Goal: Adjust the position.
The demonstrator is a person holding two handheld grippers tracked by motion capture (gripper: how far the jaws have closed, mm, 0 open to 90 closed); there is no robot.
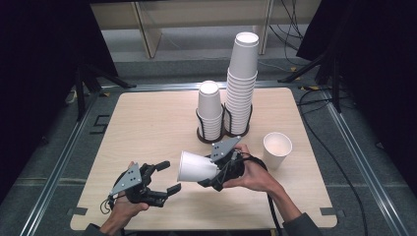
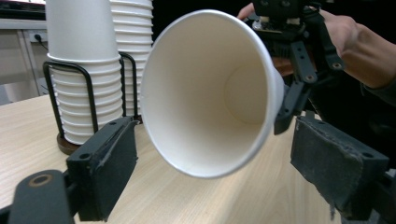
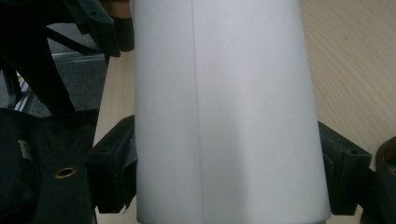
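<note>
Right fingers (image 3: 116, 177) clamped on both sides of the paper cup (image 1: 195, 166), gripping its narrow base end, with the cup held sideways above the counter (image 1: 147, 123) and just in front of the wire cup rack (image 1: 223, 129), mouth aimed at the left gripper (image 1: 164, 177). Left fingers (image 2: 105, 163) spread apart on either side of the rim, not touching anything yet. Looks super light and flimsy, thin paper wall, probably crushes easily, so better grabbed gently near the stiffer rolled rim or the base. Behind the held cup: short stack (image 1: 210, 110) and tall stack (image 1: 242, 83) sitting in the rack. Loose upright cup (image 1: 277, 149) just right of the rack, near the right hand (image 1: 255, 174), easy to knock over.
</note>
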